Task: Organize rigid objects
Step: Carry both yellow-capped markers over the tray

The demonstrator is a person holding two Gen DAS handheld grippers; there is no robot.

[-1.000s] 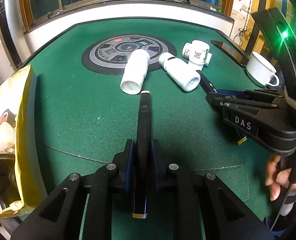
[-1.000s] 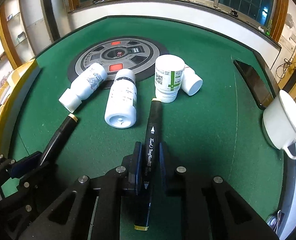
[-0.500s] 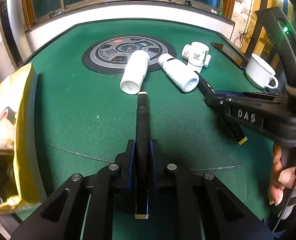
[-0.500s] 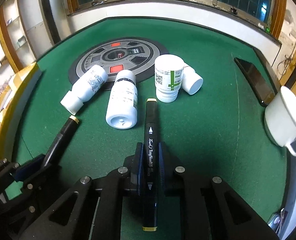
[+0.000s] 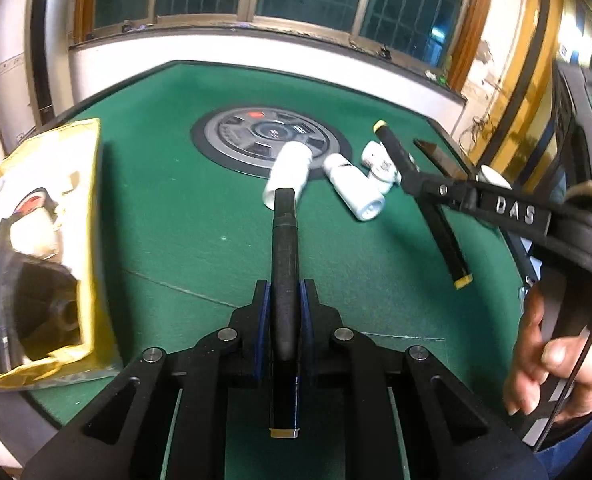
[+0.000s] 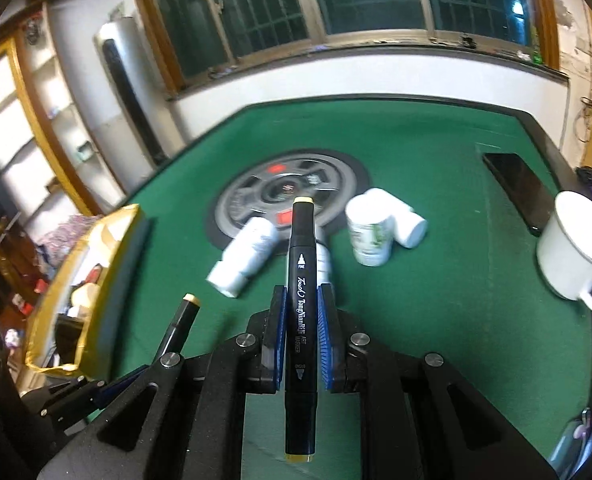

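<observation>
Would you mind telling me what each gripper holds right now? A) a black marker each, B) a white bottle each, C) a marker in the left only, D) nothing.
A: the left gripper clamps a black marker, and the right gripper clamps another marker.

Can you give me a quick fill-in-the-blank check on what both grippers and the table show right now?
1. Each gripper is shut on a black ____.
2. The table surface is ____ in colour.
3. The white mug stands near the table's ____ edge in the right wrist view.
4. The white bottle with the green label stands ____.

Missing words: marker; green; right; upright
</observation>
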